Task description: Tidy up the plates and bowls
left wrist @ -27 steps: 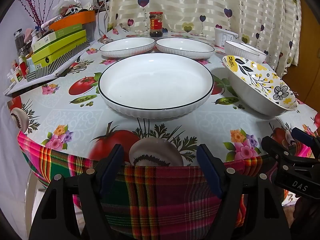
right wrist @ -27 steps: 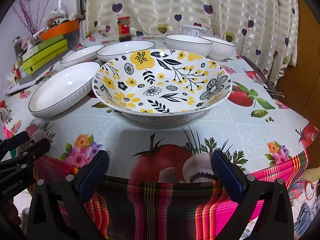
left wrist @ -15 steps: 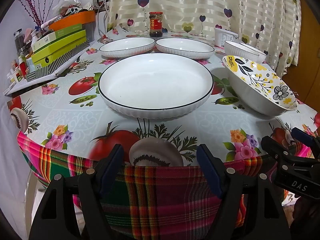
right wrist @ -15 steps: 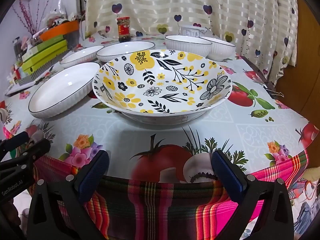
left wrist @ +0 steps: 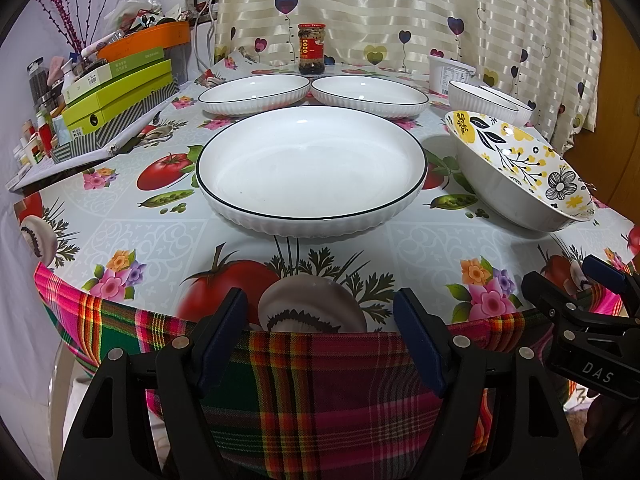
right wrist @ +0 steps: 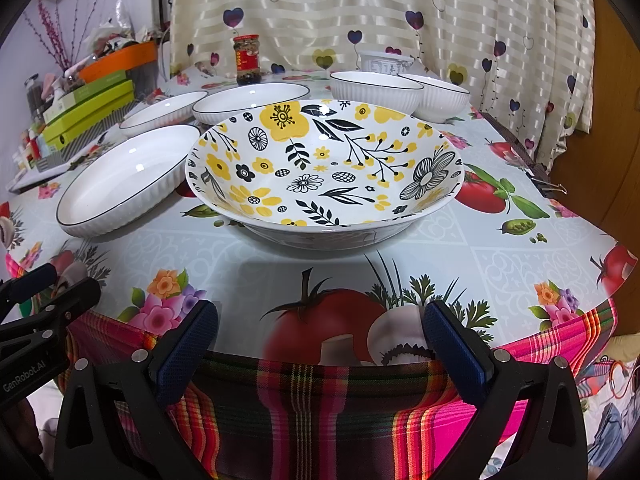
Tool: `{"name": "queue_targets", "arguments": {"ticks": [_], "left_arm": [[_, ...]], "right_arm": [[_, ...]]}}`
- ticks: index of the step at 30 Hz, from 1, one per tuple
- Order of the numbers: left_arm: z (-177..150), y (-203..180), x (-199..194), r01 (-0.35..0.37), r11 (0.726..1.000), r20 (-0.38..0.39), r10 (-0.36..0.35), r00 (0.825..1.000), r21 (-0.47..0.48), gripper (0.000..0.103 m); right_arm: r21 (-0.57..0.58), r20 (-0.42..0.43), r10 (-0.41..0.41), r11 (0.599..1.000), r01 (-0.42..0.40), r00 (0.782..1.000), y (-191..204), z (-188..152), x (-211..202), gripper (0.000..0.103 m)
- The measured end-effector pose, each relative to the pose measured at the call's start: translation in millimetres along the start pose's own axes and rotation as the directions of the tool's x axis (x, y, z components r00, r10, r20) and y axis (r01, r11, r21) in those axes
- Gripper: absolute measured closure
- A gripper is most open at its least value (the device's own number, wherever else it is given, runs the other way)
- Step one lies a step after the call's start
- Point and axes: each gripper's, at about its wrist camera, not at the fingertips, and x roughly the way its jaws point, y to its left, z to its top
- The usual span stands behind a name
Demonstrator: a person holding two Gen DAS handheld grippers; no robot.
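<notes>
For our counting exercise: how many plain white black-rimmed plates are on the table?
3. A large plate sits nearest the grippers, and two smaller plates lie behind it, one far left and one far right. None appears hidden.

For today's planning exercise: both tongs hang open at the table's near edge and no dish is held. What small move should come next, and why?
Probably ease the left tongs forward to the near rim of the large white plate. It sits straight ahead of them, and two smaller white plates lie behind it, likely to be stacked.
</notes>
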Motion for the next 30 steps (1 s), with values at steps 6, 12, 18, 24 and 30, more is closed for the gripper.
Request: {"name": "queue_targets", "arguments": {"ticks": [6, 12, 18, 24, 30], "left_arm": [[0.0, 0.0, 0.0, 0.000, 1.000, 0.000, 0.000, 1.000, 0.000, 0.028], [-0.1, 0.0, 0.0, 0.000, 1.000, 0.000, 0.000, 1.000, 0.000, 0.028], [0.0, 0.0, 0.0, 0.000, 1.000, 0.000, 0.000, 1.000, 0.000, 0.028], [0.5, 1.1, 0.3, -0.009, 1.000, -0.012, 0.009, 1.000, -0.009, 0.028], [4.9, 3.4, -13.2, -0.040, 0.999, 0.012, 0.040, 0.999, -0.003, 0.028]], "right_arm": [[0.000, 0.001, 0.000, 1.000, 0.000, 1.000, 0.1, -0.1, -0.1, 0.000], [0.000, 0.001, 0.000, 1.000, 0.000, 1.000, 0.2, -0.1, -0.2, 0.000], [0.000, 0.001, 0.000, 1.000, 0.000, 1.000, 0.2, -0.4, -0.1, 0.000], [0.009, -0.017, 0.024, 1.000, -0.023, 1.000, 0.7, 0.2, -1.3, 0.000], [0.028, -0.013, 0.028, 0.999, -0.028, 1.000, -2.6, 3.9, -8.8, 0.000]]}}
